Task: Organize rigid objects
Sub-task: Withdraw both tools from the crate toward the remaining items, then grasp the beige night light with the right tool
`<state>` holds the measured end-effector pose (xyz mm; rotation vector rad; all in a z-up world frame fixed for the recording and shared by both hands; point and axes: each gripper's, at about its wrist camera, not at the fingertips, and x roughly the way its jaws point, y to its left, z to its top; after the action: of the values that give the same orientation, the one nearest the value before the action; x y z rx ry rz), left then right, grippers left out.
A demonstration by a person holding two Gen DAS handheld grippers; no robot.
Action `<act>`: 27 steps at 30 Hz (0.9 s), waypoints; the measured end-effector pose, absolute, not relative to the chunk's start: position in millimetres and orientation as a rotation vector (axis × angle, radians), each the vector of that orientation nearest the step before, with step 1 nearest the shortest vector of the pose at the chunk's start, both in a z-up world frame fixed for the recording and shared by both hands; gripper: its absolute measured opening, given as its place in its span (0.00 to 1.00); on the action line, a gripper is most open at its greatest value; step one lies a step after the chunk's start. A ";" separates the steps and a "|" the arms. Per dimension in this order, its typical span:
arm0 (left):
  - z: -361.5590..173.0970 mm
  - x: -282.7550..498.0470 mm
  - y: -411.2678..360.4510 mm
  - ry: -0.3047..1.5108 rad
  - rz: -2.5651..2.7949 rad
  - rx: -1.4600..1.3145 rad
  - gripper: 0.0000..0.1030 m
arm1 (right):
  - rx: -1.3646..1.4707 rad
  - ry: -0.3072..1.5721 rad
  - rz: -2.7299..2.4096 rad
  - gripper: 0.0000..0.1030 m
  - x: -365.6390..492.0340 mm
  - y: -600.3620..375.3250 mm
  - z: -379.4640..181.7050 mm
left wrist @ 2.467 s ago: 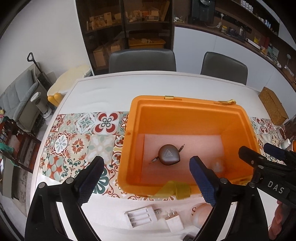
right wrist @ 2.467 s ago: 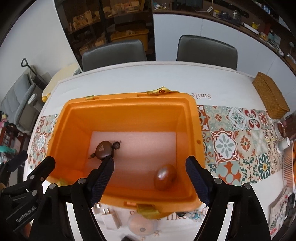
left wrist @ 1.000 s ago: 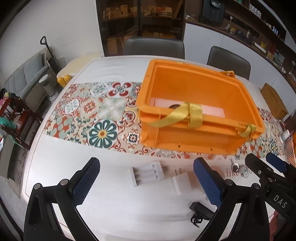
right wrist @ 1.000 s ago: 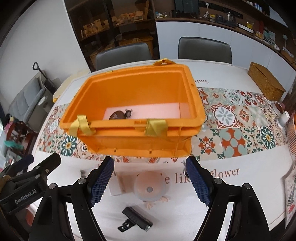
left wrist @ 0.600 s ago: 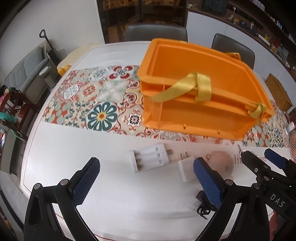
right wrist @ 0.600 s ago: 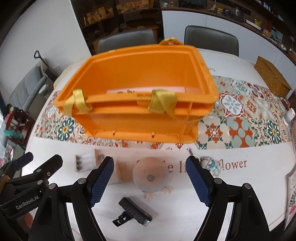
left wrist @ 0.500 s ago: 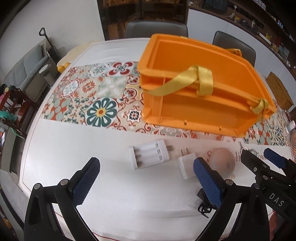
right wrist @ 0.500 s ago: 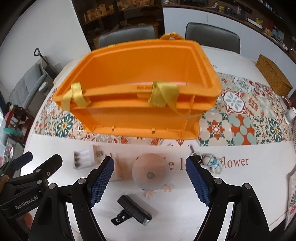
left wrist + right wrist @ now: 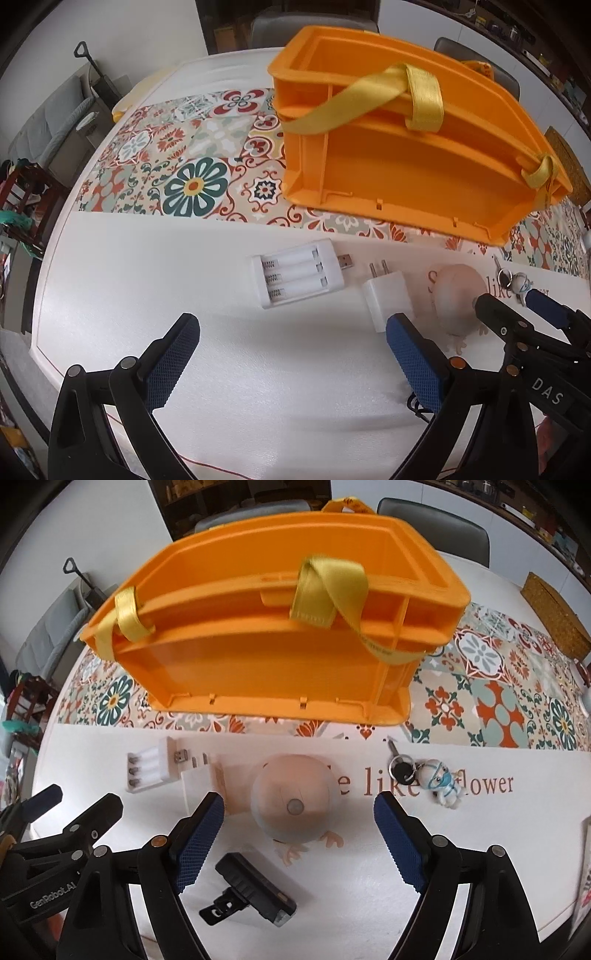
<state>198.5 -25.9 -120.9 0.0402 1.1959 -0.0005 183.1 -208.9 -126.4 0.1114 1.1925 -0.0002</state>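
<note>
Moved: both grippers have dropped from over the orange bin (image 9: 406,173) toward the surface (image 9: 166,266).
Left view: left gripper (image 9: 291,354) jaws apart, empty; battery charger (image 9: 295,277) just beyond.
Right view: right gripper (image 9: 299,834) jaws opening, straddling the pink dome (image 9: 295,801), untouched.
Tip: centre on the dome before closing.

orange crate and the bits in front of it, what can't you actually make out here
- Crate inside: both views see only its near wall and rim, so any contents are hidden.
- Black clip: clear in the right wrist view; in the left wrist view the left gripper's right finger hides nearly all of it.
- Charger plug: in the right wrist view, partly behind the right gripper's left finger.
- Table print: the round pink thing covers its first words.
</note>
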 end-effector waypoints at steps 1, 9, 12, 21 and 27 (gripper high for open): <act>-122.7 198.4 -26.1 1.200 0.000 0.040 1.00 | 0.112 1.198 0.000 0.81 183.2 -209.1 -128.9; -136.8 197.7 -28.6 1.223 0.008 0.048 1.00 | 0.096 1.243 0.003 0.82 186.6 -208.6 -148.4; -142.2 198.2 -29.2 1.231 0.012 0.052 1.00 | 0.088 1.250 0.002 0.82 189.4 -208.2 -154.4; -156.7 202.1 -28.5 1.256 0.021 0.057 1.00 | 0.065 1.274 0.005 0.82 198.3 -202.0 -172.5; -164.4 204.9 -25.4 1.272 0.029 0.048 1.00 | 0.060 1.279 0.004 0.82 205.4 -198.0 -181.4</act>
<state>204.8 -25.4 -164.4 0.0485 1.2724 0.0285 205.4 -198.0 -181.4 0.0596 1.2789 0.0045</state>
